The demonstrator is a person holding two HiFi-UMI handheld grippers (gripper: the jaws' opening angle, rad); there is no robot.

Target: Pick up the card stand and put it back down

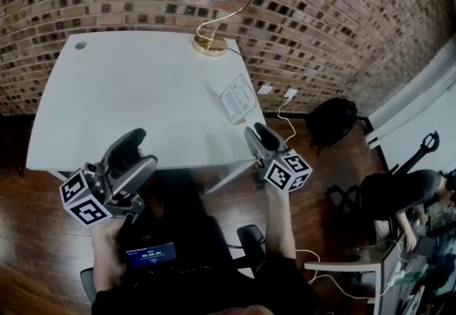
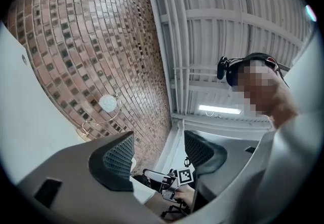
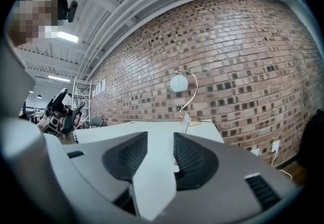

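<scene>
Right gripper point(image 1: 260, 137) jaws apart, empty, off white tabletop's point(image 1: 128, 93) front-right corner; left gripper point(image 1: 132, 148) likewise, front edge. White rectangular card stand point(image 1: 237, 97) near right edge.

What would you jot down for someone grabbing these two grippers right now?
Left gripper: open, empty, short of the table's near edge.
Right gripper: open, empty, facing the card stand.
Card stand: standing on the table near its right edge, untouched.
Done: cannot tell whether it was already lifted.
Left: if not, lift it and set it back.
</scene>
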